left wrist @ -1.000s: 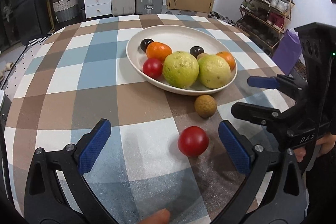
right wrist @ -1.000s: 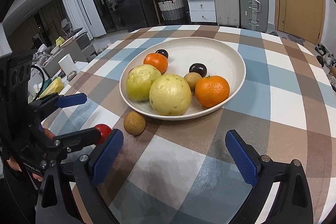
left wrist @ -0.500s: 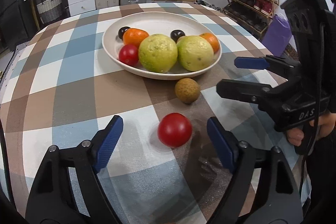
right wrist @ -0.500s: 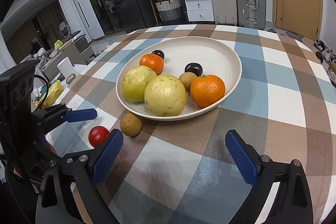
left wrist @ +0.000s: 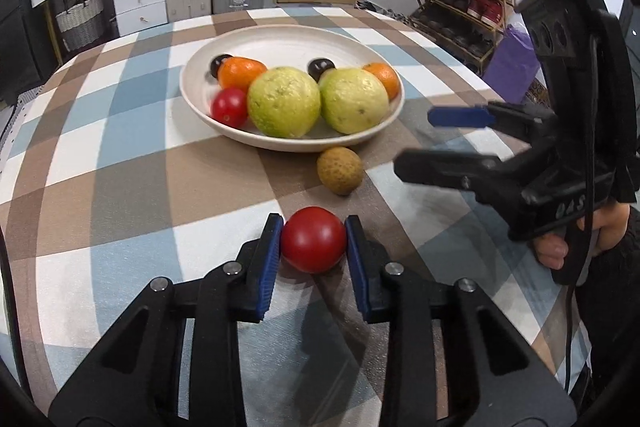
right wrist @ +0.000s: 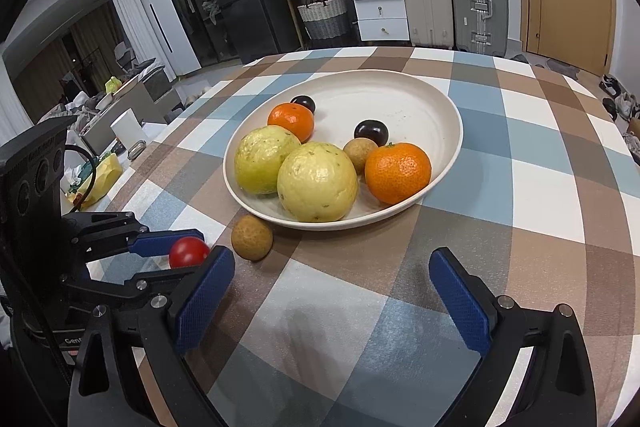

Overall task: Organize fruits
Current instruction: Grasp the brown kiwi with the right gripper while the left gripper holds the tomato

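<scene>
Tomato [left wrist: 313,245] low centre, your left gripper [left wrist: 313,247] just clamped it; squeeze harder, skin splits. Right gripper [right wrist: 332,301] gapes empty.

Both the left gripper [left wrist: 313,247] and the right gripper [right wrist: 332,301] had matte black frames with silver screws, blue textured pads, and a black cable trailing beside each handle.
</scene>
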{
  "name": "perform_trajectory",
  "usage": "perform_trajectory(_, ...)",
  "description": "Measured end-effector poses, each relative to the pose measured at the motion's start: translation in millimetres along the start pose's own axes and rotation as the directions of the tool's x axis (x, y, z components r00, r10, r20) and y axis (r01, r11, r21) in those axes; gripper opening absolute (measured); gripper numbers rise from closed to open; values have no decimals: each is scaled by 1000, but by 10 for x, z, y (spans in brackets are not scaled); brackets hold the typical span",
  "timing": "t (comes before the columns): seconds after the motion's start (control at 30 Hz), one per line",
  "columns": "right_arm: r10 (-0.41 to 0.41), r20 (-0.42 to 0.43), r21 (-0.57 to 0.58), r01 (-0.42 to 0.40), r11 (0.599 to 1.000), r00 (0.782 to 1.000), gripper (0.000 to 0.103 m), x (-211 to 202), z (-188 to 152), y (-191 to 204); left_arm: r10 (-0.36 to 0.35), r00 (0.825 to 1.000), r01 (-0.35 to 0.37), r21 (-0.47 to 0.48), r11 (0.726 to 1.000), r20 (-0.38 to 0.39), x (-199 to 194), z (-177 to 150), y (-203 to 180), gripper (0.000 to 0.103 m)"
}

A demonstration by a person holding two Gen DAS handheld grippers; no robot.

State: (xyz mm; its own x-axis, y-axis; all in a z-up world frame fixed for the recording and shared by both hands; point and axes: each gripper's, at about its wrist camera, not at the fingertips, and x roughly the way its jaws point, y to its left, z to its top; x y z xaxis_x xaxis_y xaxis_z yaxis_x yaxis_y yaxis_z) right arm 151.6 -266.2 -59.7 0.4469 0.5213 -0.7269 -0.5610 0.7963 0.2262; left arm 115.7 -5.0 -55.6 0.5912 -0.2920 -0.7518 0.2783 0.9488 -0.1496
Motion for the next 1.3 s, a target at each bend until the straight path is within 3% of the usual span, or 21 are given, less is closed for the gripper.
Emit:
perform_trajectory(0.27,25,-33,-47,-27,999,999,99,70,9,160,51,996,-41,-146,988,69,-122,70,316,29)
perform_trajectory(0.3,32,-38,-51,-34,998,999,97,81,14,185,55,996,-43,-163,986,73,-128,74,353,29)
perform_trajectory(0.37,43,-58,-59,-46,997,997,78,115,14,219,70,994,-54,-189,981,80,-139,82,422,29)
perform_trajectory(0.43,54,-85,-69,-60,996,995,77,169,2,262,78,994,-60,-200,978,83,-148,84,455,29)
perform_trajectory(0.6,97,-96,-86,-106,991,991,71,212,12,372,85,993,-67,-194,979,86,-145,87,449,29)
perform_trajectory(0.67,80,-97,-115,-91,989,992,61,233,14,435,87,993,-70,-190,979,81,-136,84,437,29)
perform_trajectory(0.9,50,-91,-157,-64,986,995,53,292,39,533,81,994,-65,-183,981,78,-125,79,403,29)
perform_trajectory(0.97,42,-89,-162,-57,985,995,37,295,43,532,82,994,-66,-183,981,78,-124,80,401,29)
perform_trajectory(1.07,40,-91,-166,-55,985,995,30,310,54,537,85,994,-70,-184,981,75,-120,77,395,29)
perform_trajectory(1.3,48,-74,-171,-60,983,996,28,254,41,531,86,994,-71,-182,981,74,-114,70,389,29)
